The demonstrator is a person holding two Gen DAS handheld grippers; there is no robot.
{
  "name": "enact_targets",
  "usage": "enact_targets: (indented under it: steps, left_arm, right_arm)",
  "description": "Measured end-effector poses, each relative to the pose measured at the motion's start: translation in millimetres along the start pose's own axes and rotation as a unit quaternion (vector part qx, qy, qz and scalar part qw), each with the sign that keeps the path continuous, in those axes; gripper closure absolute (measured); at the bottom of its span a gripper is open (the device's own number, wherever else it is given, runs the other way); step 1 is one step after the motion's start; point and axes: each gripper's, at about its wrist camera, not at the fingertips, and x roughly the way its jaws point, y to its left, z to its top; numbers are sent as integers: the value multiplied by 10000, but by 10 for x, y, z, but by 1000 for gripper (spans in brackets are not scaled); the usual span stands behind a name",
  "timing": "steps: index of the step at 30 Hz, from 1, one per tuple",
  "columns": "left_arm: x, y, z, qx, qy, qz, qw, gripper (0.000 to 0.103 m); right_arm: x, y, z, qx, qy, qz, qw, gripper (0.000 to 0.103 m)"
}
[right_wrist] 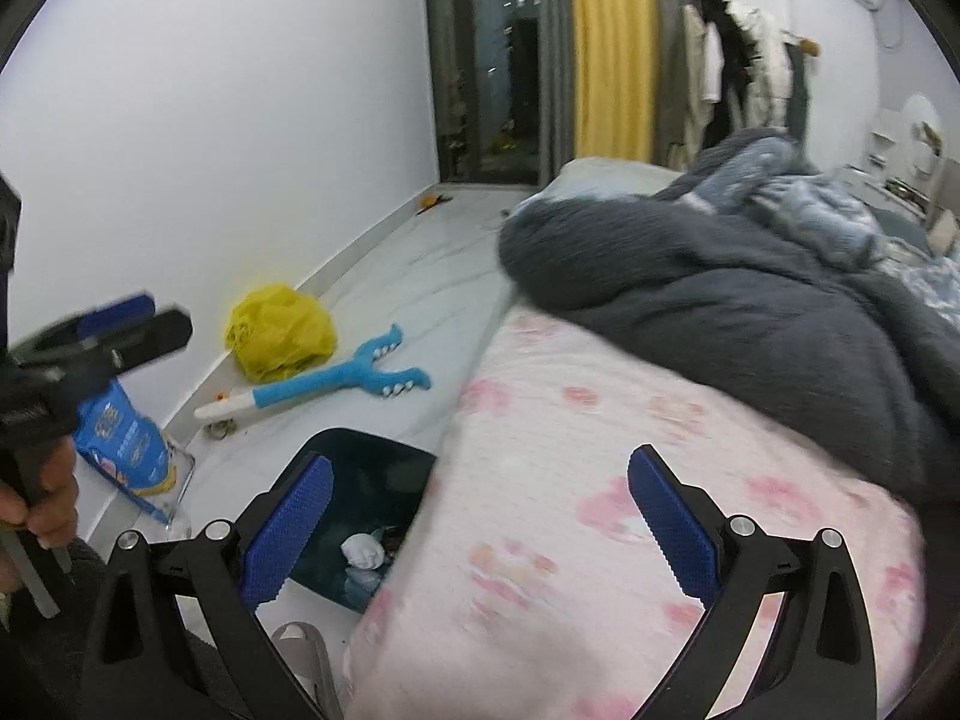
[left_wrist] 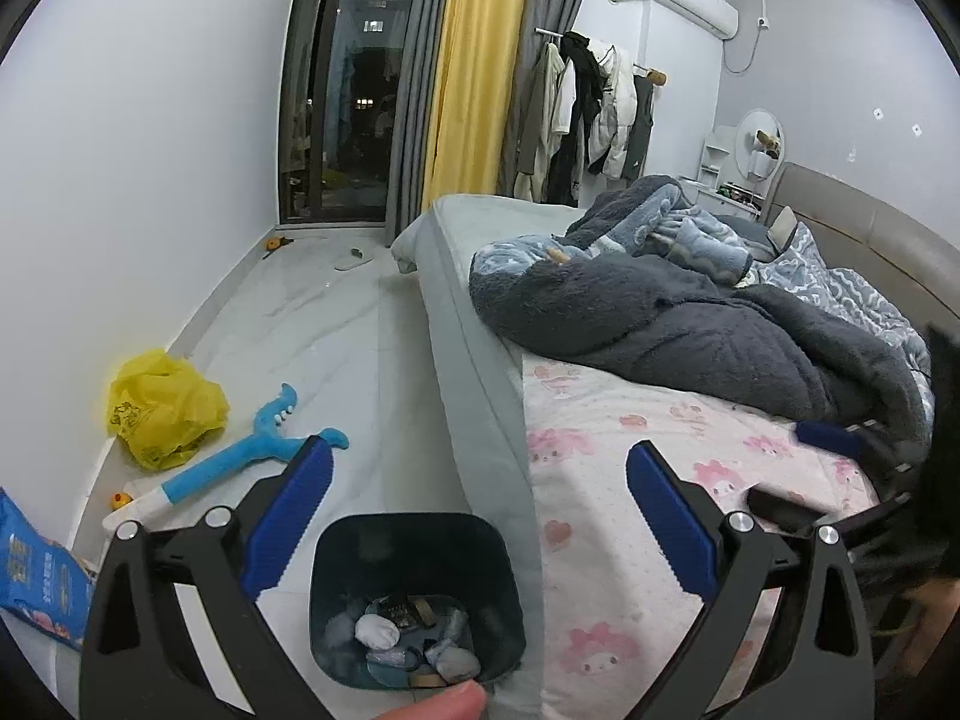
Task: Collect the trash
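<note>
Both hand-held grippers spread, empty: left (left_wrist: 477,510), right (right_wrist: 480,516). Yellow plastic bag (left_wrist: 165,405) on floor by wall. Prob. light, crinkly, slippery; pinch a bunched fold nr top.

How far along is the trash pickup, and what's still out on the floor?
Done: the dark bin beside the bed already holds crumpled tissues and wrappers. In hand: nothing; the left gripper and right gripper both stand open and empty. Left: the yellow plastic bag by the wall and the blue snack packet look like candidates.
</note>
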Motion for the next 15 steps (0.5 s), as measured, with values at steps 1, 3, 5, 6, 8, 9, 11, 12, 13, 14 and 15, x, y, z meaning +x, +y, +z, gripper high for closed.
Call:
enact_targets:
  steps: [1,3,5,6,8,9,11,12,13,14,15]
  left_arm:
    - [-52,-38,-27,-6,-37,-26,10000,3]
    - [-130,-103,-90,18,-79,4,10000,3]
    - [-173,-181,-181,57,-49,27,10000,3]
    - [-187,-215,-228,65,-4,45,10000,3]
    - [-232,-270,-301,61,33,46,10000,3]
    - [-263,-301,-327,61,25,10,10000,3]
    - [-332,-369,-352,112,-34,-17,9999,3]
    - [-364,-399,-364,138,-67,-31,9999,3]
    - [-390,-427,-373,122,-82,-81,9999,3]
    - [-404,-446,-387,82,-86,-128,9998,3]
    - [-420,-461,-409,14,-83,-152,9998,3]
  right_arm:
    - [-111,-69,-17,29,-78,-44,10000,3]
    - [-354,-183,-76,74,-186,-137,9997,3]
    - [-572,-279,-149,60,-243,-255,9994,3]
    - [-670,-319,-189,41,-264,-301,9992,3]
    - [-864,-402,-285,81,-295,-365,9989,3]
    - [-947,-469,-343,166,-296,-382,9987,3]
    - [-1111,-596,-433,428,-290,-418,9978,3]
    - [-1215,-643,-483,517,-336,-460,9970,3]
    - [-1319,-679,-534,558,-399,-506,9964,3]
    - [-1389,-712,-569,576,-433,-538,9960,3]
    - [-1448,-740,-603,558,-431,-576,9958,3]
